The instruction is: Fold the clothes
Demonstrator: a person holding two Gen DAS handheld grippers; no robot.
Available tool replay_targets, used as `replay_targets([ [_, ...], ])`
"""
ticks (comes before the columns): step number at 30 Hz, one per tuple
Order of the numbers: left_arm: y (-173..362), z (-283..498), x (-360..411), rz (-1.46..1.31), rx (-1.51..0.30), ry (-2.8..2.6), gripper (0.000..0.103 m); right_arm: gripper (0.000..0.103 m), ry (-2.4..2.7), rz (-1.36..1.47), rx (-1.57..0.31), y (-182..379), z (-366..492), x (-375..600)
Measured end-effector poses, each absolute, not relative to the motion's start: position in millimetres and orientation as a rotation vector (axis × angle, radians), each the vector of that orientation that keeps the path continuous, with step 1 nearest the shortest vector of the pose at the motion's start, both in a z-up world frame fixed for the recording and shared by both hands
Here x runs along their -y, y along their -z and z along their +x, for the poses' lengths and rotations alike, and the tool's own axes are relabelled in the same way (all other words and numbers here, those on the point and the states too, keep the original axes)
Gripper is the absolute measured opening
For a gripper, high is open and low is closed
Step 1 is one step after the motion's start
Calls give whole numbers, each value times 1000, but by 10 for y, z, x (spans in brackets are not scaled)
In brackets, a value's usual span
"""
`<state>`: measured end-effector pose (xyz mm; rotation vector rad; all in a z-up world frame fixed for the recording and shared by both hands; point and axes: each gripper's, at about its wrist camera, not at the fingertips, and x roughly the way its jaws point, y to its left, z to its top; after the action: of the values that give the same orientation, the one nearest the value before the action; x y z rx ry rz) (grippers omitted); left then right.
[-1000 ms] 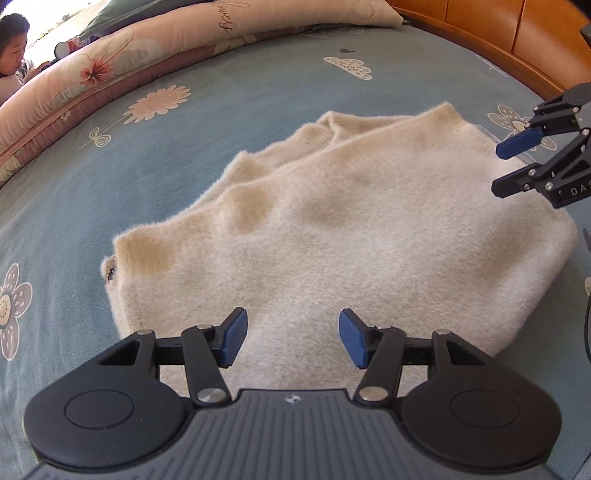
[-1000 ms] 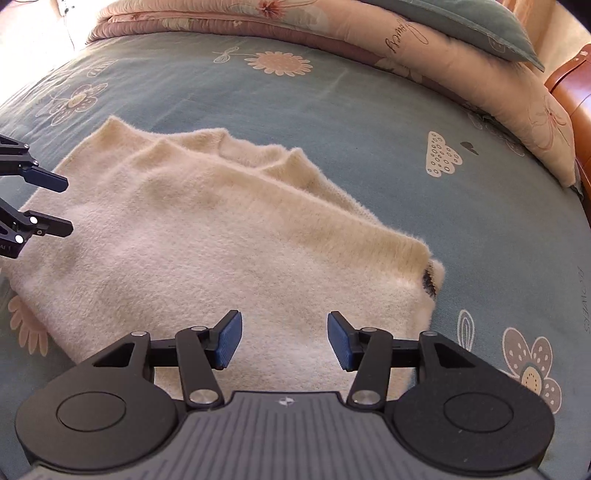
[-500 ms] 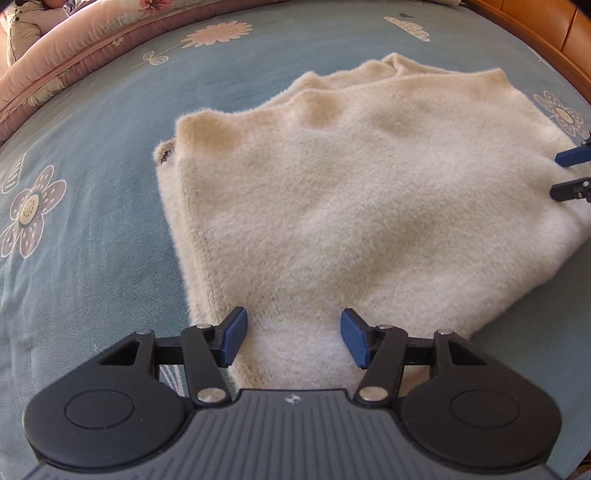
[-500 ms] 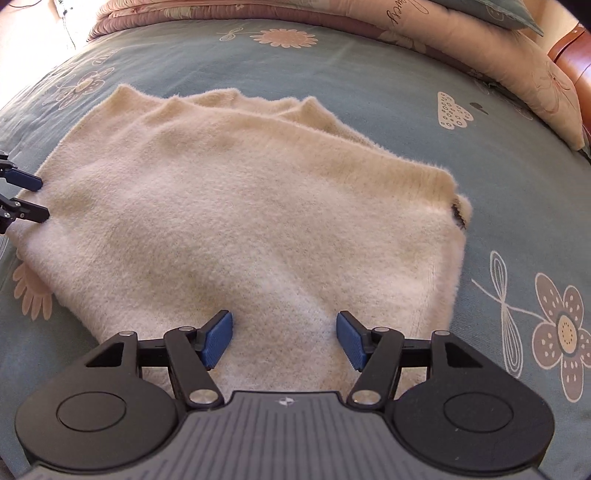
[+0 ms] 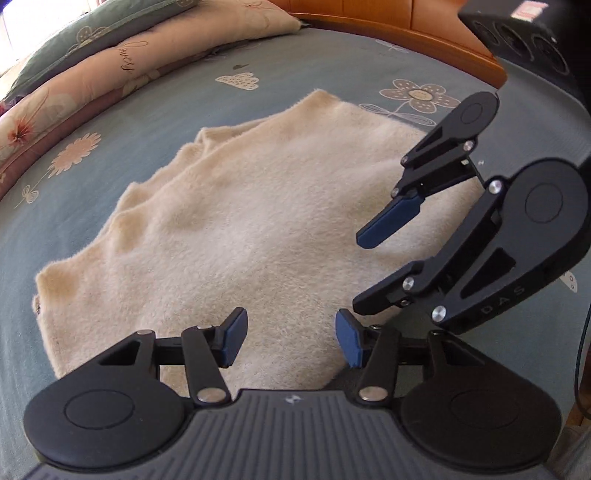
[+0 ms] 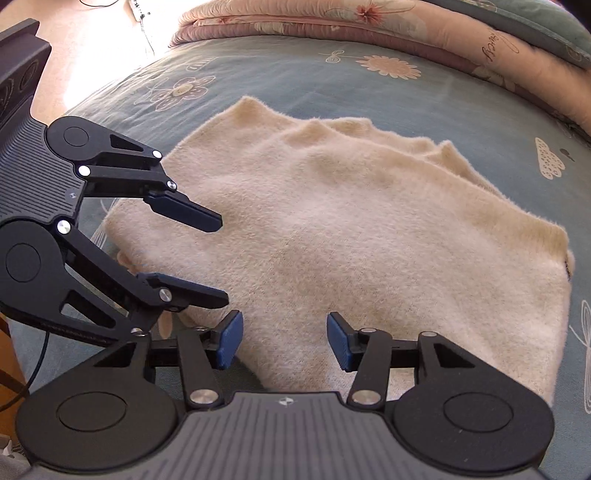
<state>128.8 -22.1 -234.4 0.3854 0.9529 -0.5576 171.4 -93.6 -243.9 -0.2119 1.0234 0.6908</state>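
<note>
A cream fuzzy sweater [image 5: 236, 236] [image 6: 369, 236] lies folded and flat on the blue flowered bedspread [image 5: 122, 125]. My left gripper [image 5: 291, 341] hovers open over the sweater's near edge, nothing between its blue pads. My right gripper [image 6: 284, 341] is open too, also above the near edge, empty. Each gripper shows in the other's view: the right one [image 5: 364, 271] stands close on the right of the left wrist view, and the left one [image 6: 221, 258] stands on the left of the right wrist view. Both are held above the cloth, close side by side.
Stacked quilts and pillows [image 5: 92, 62] [image 6: 424, 26] run along the far side of the bed. A wooden bed frame [image 5: 406, 33] curves at the back right. A black device [image 5: 532, 40] stands beyond it. A cable [image 6: 37, 354] hangs at the left.
Both grippers have drawn back from the sweater and come together, so each now fills the side of the other's view. The sweater lies as before.
</note>
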Motion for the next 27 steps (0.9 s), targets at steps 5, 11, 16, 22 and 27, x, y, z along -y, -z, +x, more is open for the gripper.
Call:
replay_targets([
  [5, 2600, 1306, 25, 356, -1062, 509, 58, 53, -649, -225, -1073, 2627, 1683, 1169],
  [11, 2608, 1130, -459, 357, -1178, 393, 56, 53, -586, -251, -1099, 2623, 1607, 1582],
  [16, 2440, 1181, -504, 371, -1179, 353, 57, 53, -520, -262, -1114, 2520, 1581, 1647],
  [22, 2381, 1562, -390, 368, -1084, 267, 57, 54, -456, -251, -1016, 2329, 1791, 1490],
  [27, 2543, 1819, -551, 216, -1102, 187, 62, 58, -391, -212, -1037, 2456, 2018, 1561],
])
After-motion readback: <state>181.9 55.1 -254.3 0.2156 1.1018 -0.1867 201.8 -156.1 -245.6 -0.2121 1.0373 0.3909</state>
